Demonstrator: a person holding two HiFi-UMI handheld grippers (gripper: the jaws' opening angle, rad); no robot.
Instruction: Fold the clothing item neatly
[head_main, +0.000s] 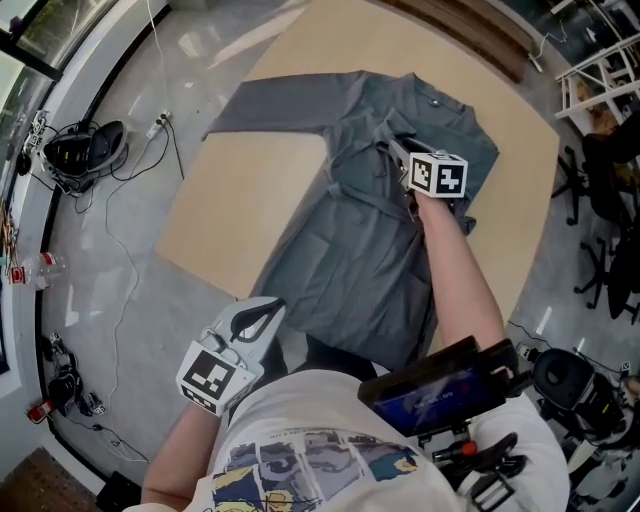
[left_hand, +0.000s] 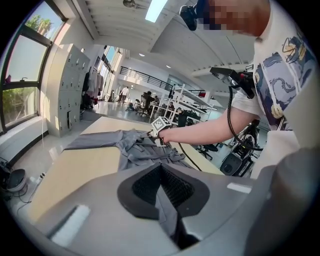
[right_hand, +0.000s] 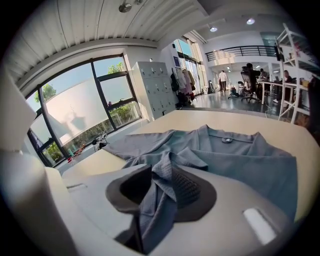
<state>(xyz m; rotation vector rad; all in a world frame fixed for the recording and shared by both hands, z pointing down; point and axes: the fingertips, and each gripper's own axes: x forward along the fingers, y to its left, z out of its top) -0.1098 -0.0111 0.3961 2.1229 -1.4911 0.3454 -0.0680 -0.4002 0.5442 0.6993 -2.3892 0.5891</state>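
Well, sleeve fold: my right tool (head_main: 397, 150), just below the collar (head_main: 436, 98), stands half apart, cloth of the shirt (head_main: 350, 250) loose between (a let-go, I judge). Left tool (head_main: 272, 308), farthest from the collar, pinches the hem at the bench (head_main: 250, 190) edge. Next: draw right clear without dragging.

Garment (head_main: 360, 250) lies on table (head_main: 240, 210); floor (head_main: 120, 300) left.

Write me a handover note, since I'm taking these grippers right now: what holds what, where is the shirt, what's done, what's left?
Left gripper: shut on the shirt near its hem.
Right gripper: open, chest cloth lying loose between the jaws.
Shirt: on the table, collar far, one sleeve spread out flat, middle rumpled.
Done: no neat fold yet.
Left: smooth the middle, fold in the sleeves, then the body.
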